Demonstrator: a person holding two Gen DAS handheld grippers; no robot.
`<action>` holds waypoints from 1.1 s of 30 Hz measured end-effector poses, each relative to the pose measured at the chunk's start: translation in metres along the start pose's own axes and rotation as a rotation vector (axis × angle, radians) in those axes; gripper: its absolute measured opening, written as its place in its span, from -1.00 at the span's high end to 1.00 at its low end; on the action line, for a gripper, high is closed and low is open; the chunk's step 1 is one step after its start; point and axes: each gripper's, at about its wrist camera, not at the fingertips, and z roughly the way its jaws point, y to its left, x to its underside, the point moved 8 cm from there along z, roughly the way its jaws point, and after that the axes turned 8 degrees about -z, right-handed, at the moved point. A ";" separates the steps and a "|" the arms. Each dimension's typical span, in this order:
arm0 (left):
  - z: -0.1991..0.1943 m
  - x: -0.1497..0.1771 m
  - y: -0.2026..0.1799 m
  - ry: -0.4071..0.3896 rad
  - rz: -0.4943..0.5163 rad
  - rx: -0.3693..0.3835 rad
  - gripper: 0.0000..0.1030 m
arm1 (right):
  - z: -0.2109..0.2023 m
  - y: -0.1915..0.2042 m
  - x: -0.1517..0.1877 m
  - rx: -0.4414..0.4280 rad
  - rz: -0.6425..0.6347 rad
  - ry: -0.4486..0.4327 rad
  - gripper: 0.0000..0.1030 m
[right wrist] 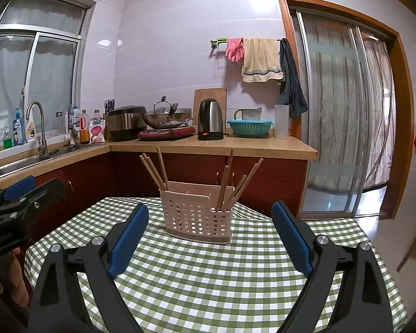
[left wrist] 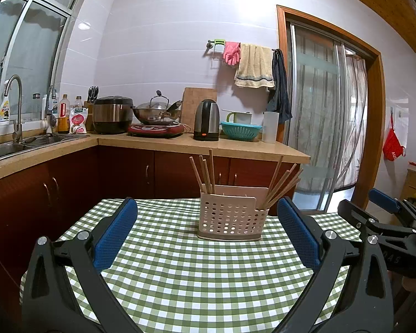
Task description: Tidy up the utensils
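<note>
Both tools, left tool (left wrist: 207, 233) and right tool (right wrist: 210, 238), hang spread and empty. Chopsticks (left wrist: 280, 186) stand split across the perforated holder (left wrist: 230, 219) mid-surface (left wrist: 180, 277). Pinch one stick high; lift straight.

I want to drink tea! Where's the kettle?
In both views the kettle stands on the back counter, between the red cooktop on its left and the teal colander on its right.

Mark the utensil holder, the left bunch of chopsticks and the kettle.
utensil holder (left wrist: 230, 219): left wrist view, perforated front wall.
left bunch of chopsticks (left wrist: 205, 172): left wrist view, mid-shaft.
kettle (right wrist: 211, 123): right wrist view, steel body.
</note>
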 end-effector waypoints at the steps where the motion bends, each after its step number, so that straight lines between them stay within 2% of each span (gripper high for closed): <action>1: 0.000 0.000 0.000 0.000 0.000 0.000 -0.91 | 0.000 -0.001 0.000 0.000 0.000 -0.001 -0.70; 12: -0.004 -0.001 -0.002 0.001 -0.011 0.003 -0.91 | -0.001 -0.001 0.000 0.001 0.001 -0.002 -0.70; 22: -0.003 -0.003 -0.011 -0.004 0.022 -0.026 -0.91 | 0.000 -0.001 0.001 0.000 -0.001 -0.001 -0.70; 27: -0.001 0.000 -0.014 0.002 0.022 0.003 -0.92 | -0.002 -0.003 0.001 -0.001 0.005 0.005 -0.70; 33: 0.009 0.006 -0.016 0.016 0.055 -0.022 -0.92 | 0.002 -0.006 0.005 0.000 0.006 0.017 -0.70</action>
